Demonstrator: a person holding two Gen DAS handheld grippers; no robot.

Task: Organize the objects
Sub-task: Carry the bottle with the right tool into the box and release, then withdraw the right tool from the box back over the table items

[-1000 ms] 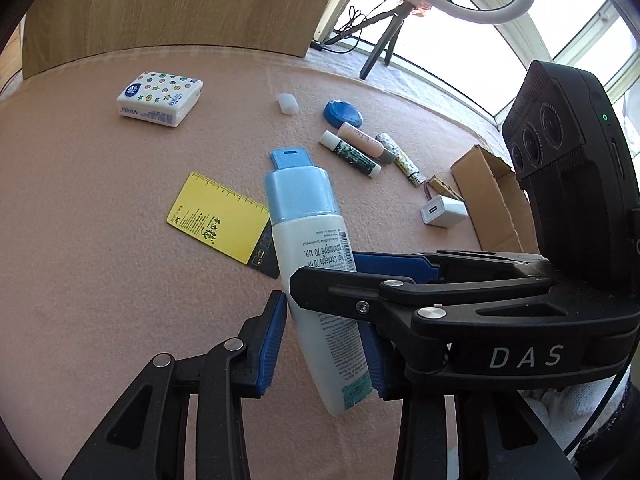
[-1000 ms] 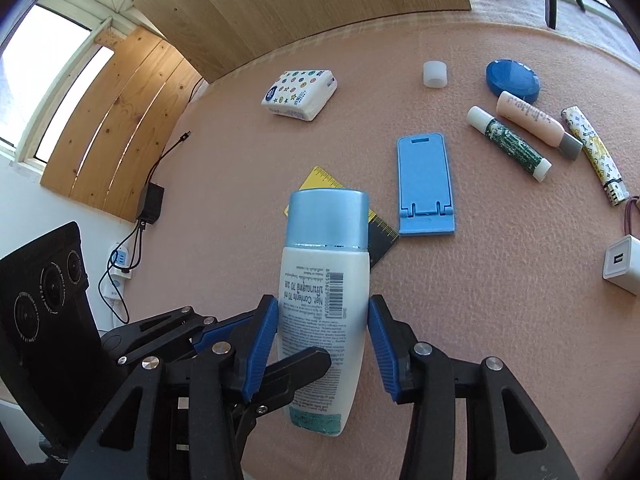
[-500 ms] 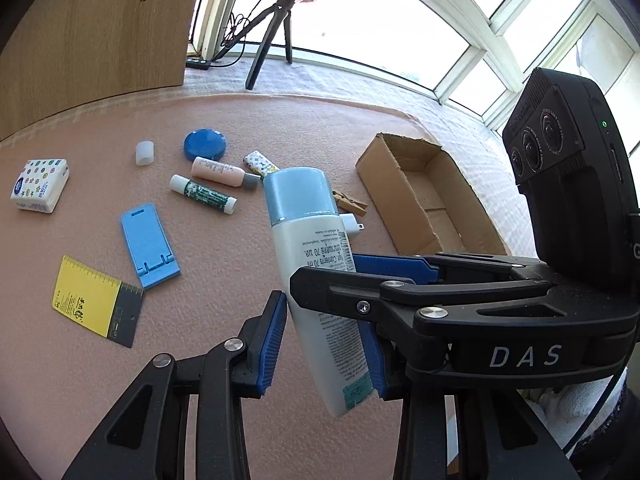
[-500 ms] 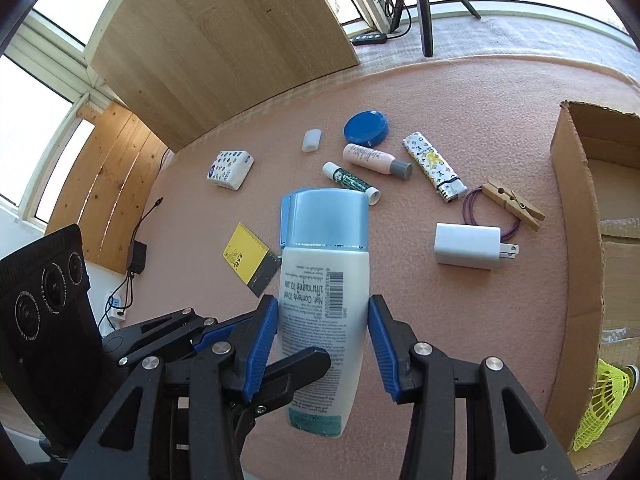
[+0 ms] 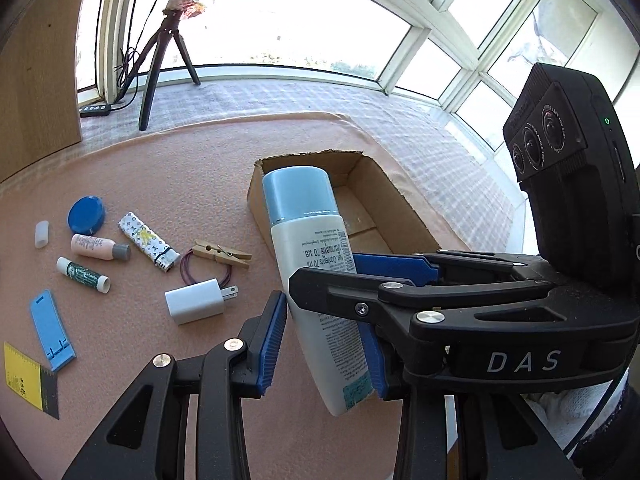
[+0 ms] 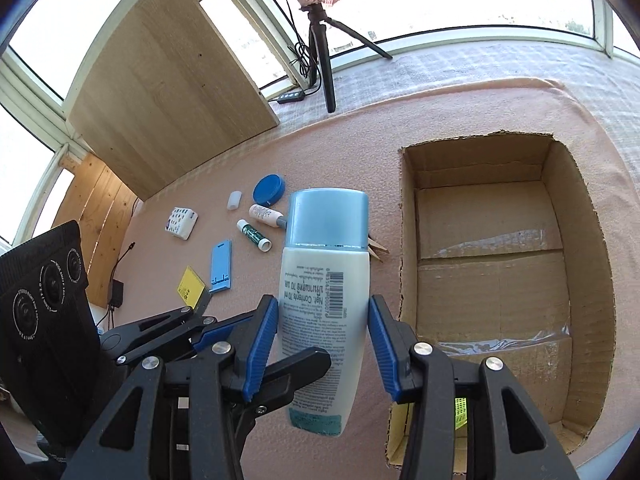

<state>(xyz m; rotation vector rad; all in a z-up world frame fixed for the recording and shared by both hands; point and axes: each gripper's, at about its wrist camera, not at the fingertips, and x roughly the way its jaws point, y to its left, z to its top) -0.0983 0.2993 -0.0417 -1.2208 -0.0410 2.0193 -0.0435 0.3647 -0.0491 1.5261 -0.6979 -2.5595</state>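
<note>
Left jaws: the left gripper [image 5: 324, 340] is clamping the bottle [image 5: 316, 280] low on its body, both blue pads pressing the sides.
Right jaws: the right gripper [image 6: 322, 344] is pinching the same bottle [image 6: 324, 300] across its width, pads touching the white wall on both sides.
Bottle: it is hanging in the air, tilted, blue cap leading toward the cardboard box [image 6: 588, 280], not yet over the opening.
Slip risk: the walls look smooth and rounded, so if one pair is letting go unevenly, the bottle is likely twisting or sliding out base first.
Clash risk: two sets of fingers are crossing in a tight space; opening one could be knocking the other.
Box risk: the near wall of the box [image 5: 256, 204] is standing in the path; a low carry could be catching the cap on the rim.
Clutter: the charger [image 5: 196, 300] and clothespin [image 5: 220, 254] are lying just beside the box, right under any fall.
</note>
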